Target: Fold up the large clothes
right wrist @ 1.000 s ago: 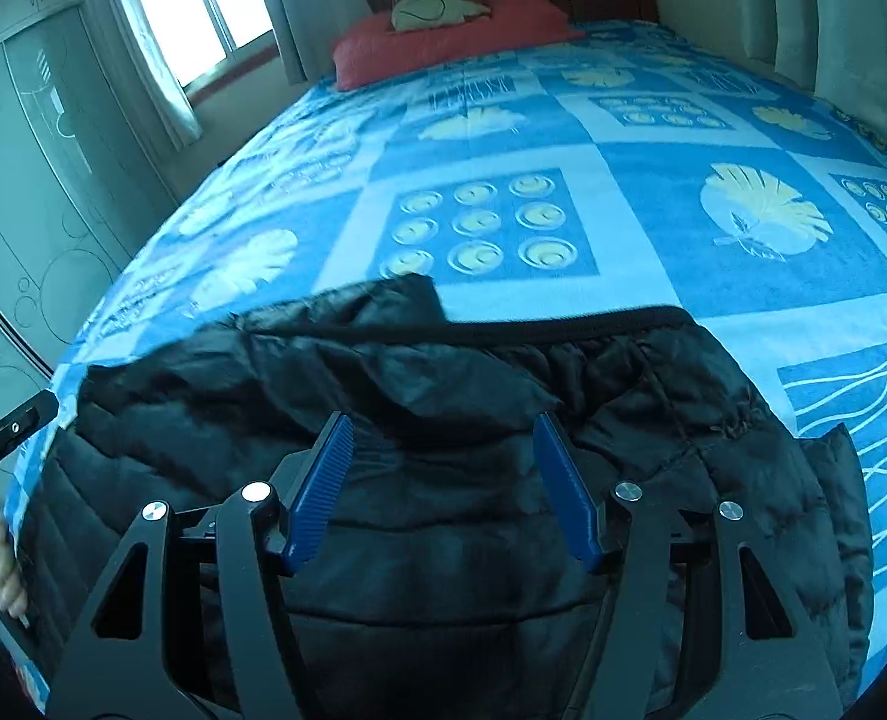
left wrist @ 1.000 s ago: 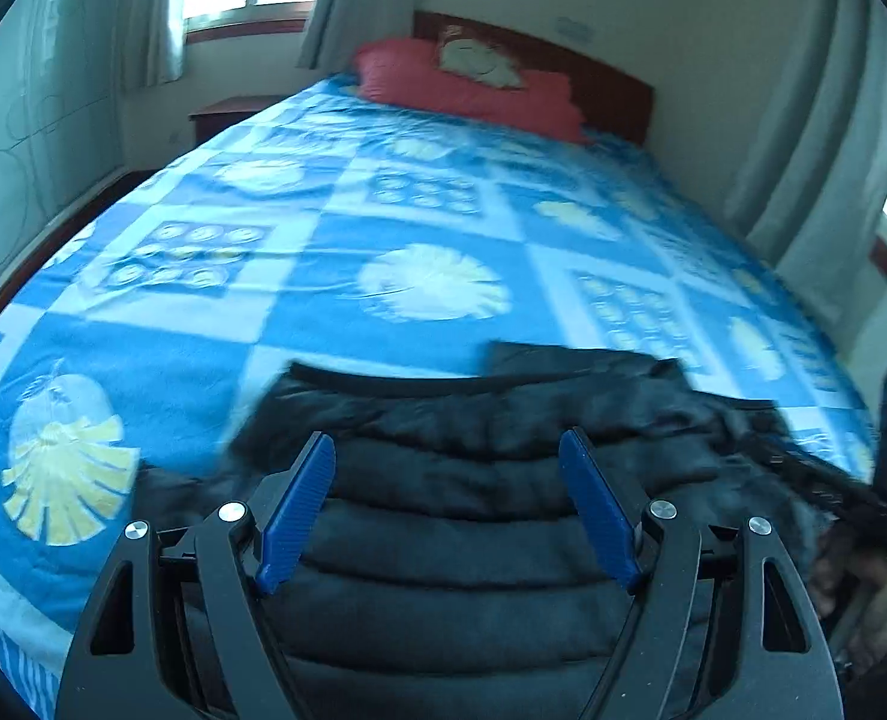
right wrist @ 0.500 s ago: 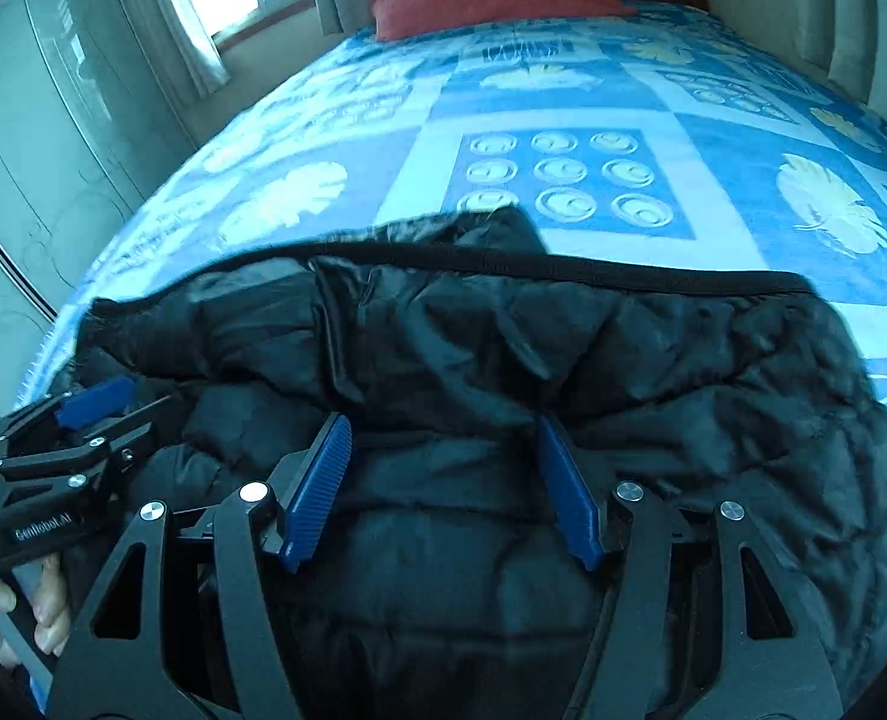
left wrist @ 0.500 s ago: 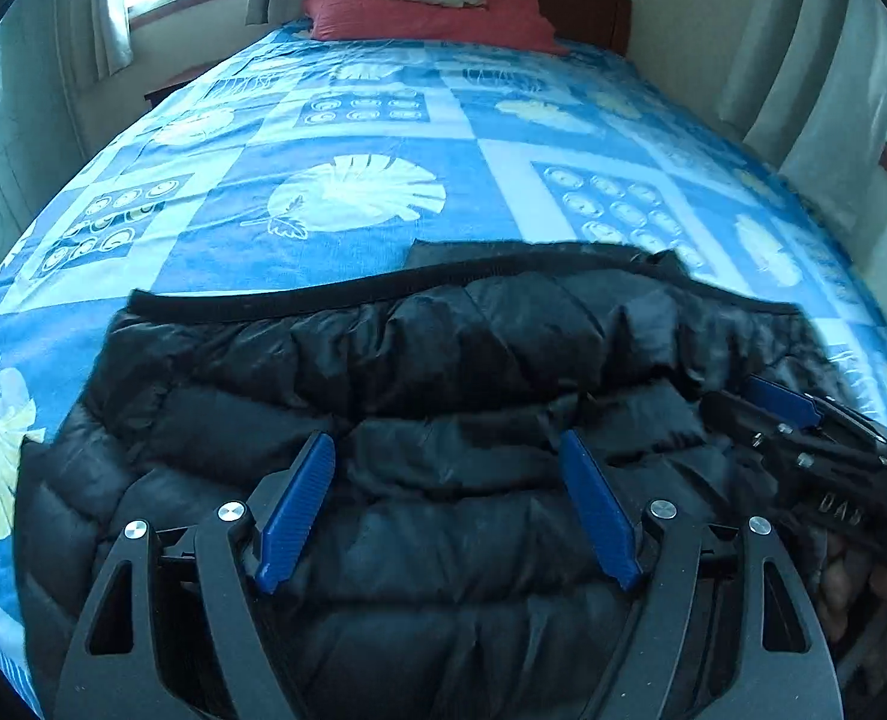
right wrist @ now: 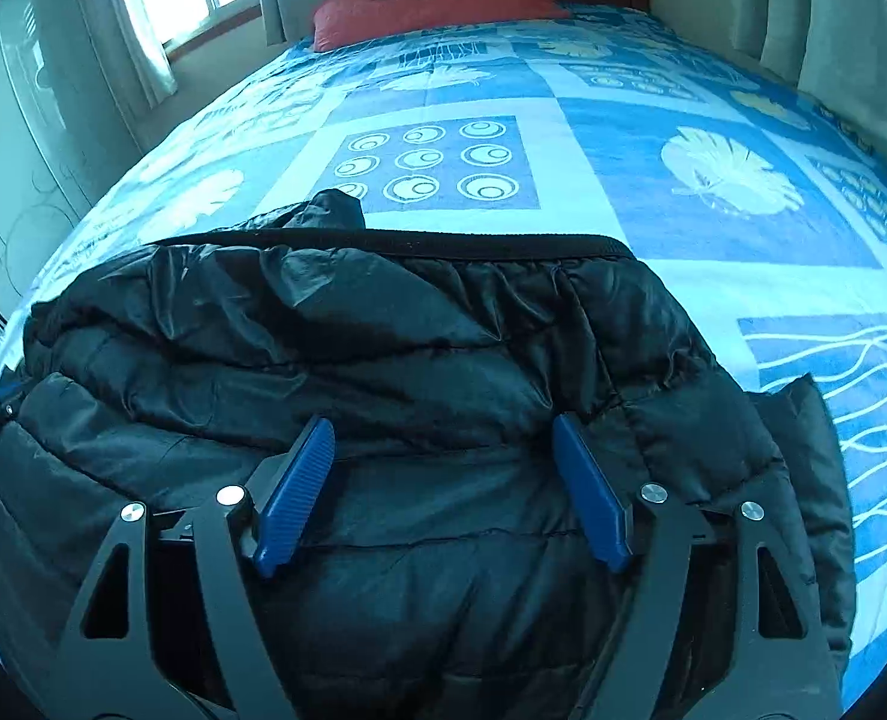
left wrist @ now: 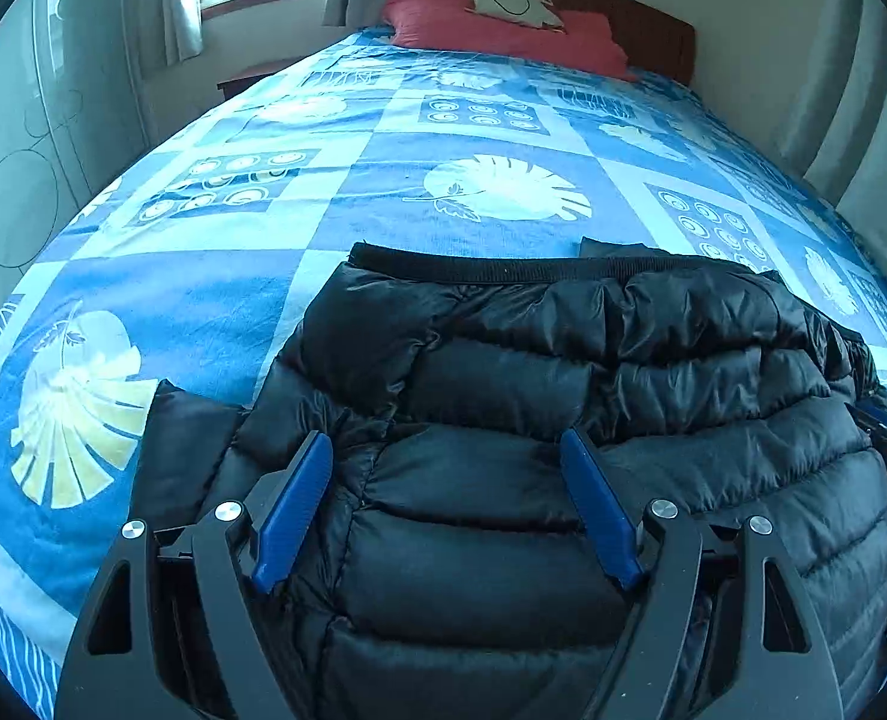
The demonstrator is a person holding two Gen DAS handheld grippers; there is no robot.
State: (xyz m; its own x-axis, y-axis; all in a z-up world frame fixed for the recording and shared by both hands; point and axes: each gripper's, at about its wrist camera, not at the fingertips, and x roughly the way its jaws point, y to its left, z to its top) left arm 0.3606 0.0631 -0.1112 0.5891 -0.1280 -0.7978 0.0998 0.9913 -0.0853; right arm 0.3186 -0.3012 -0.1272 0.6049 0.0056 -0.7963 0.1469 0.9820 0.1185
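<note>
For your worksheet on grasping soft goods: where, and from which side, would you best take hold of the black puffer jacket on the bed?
Probably at the ribbed hem band along the black puffer jacket's far edge, coming from above. It is flat and thin, so fingers can pinch it, unlike the slippery quilted bulges. The left gripper is open; the right gripper's jaws are opening, gripping nothing.

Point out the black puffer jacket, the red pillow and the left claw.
black puffer jacket (left wrist: 563,372): left wrist view, on a quilted panel below the ribbed hem.
red pillow (right wrist: 443,3): right wrist view, on its front face by the headboard.
left claw (left wrist: 446,450): left wrist view, midway between the blue fingertips, open over the jacket.
</note>
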